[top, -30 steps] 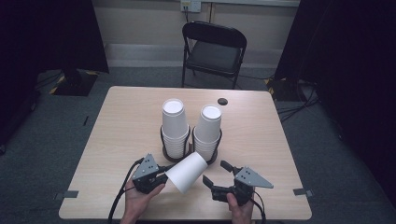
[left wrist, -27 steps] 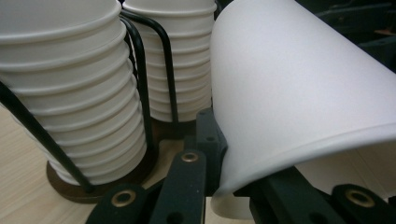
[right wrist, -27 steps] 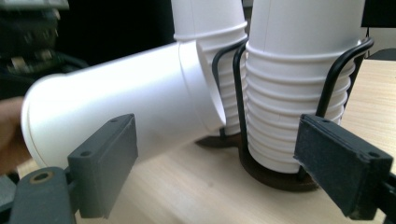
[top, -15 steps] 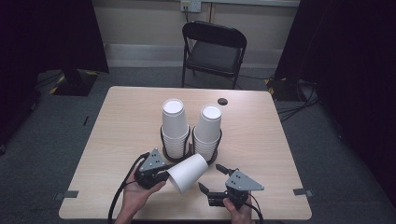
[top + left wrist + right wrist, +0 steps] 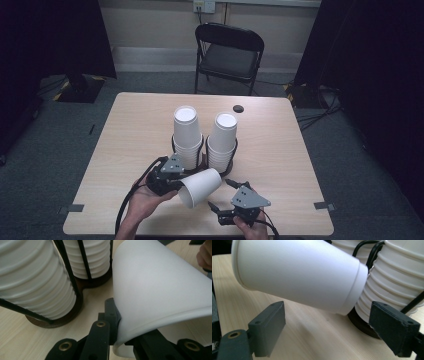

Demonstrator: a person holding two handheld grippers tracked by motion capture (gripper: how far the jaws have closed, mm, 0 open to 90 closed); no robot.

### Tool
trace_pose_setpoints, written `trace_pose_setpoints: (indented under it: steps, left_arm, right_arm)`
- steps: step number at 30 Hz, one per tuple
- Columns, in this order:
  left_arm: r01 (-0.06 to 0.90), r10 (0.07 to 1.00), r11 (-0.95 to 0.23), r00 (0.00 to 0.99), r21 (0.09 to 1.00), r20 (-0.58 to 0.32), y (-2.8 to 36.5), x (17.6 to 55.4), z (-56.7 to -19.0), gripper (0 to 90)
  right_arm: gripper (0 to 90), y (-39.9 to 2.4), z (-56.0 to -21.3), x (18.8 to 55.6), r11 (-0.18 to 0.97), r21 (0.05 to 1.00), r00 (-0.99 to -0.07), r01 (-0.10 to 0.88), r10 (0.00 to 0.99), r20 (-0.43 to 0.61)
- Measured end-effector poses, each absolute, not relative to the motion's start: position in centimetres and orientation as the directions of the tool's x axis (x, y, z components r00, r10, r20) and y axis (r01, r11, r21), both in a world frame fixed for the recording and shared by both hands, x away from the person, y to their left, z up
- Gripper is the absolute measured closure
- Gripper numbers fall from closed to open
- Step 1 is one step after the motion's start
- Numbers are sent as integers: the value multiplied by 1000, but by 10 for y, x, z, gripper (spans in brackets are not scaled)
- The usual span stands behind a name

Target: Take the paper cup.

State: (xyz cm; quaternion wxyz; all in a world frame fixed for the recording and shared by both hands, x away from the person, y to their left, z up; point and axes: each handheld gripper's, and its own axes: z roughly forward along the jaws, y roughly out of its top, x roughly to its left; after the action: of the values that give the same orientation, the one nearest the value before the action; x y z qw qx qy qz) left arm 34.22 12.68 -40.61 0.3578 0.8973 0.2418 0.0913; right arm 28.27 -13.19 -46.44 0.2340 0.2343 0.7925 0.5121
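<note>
A single white paper cup (image 5: 201, 186) lies tilted on its side above the table's front. My left gripper (image 5: 176, 186) is shut on its rim, one jaw inside the mouth and one outside; the left gripper view shows the pinched cup wall (image 5: 162, 290) at my left gripper (image 5: 117, 318). My right gripper (image 5: 220, 194) stands open just right of the cup, near the front edge. In the right gripper view the cup (image 5: 297, 275) hangs above and beyond my right gripper (image 5: 329, 327), apart from its fingers (image 5: 267, 327). Two stacks of white cups (image 5: 187, 135) (image 5: 222, 140) stand in black wire holders behind.
The cup's base comes close to the right stack (image 5: 399, 280) and its dark holder foot (image 5: 85, 285). A small dark round object (image 5: 238, 108) lies at the table's (image 5: 135, 130) far side. A black folding chair (image 5: 227, 55) stands beyond it.
My right gripper has drawn back toward the front edge and turned its open jaws toward the cup. The left gripper and cup have barely shifted.
</note>
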Motion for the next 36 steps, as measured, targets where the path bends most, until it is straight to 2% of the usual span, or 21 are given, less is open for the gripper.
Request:
trace_pose_setpoints:
  steps: [6, 10, 16, 22, 30, 36]
  left_arm:
    - [410, 498, -658, 866, 631, -43, 122, 349, -405, 860]
    - [427, 477, -711, 877, 559, -63, 118, 354, -404, 860]
    - [423, 447, -767, 892, 483, -71, 108, 360, -402, 860]
    - [428, 425, -798, 899, 424, -107, 104, 369, -398, 860]
    - [431, 425, -807, 899, 403, -108, 100, 374, -397, 860]
    - [427, 393, -795, 904, 431, -172, 96, 377, -400, 864]
  right_arm:
    - [133, -129, -466, 282, 424, 900, -782, 102, 593, -191]
    - [133, -125, -466, 283, 456, 886, -791, 86, 572, -218]
    - [128, -115, -467, 282, 526, 849, -807, 49, 522, -277]
    - [105, -108, -467, 283, 539, 841, -806, 54, 521, -282]
    - [77, -95, -468, 283, 584, 811, -791, 23, 507, -342]
    - [81, -81, -468, 282, 597, 802, -805, -8, 472, -360]
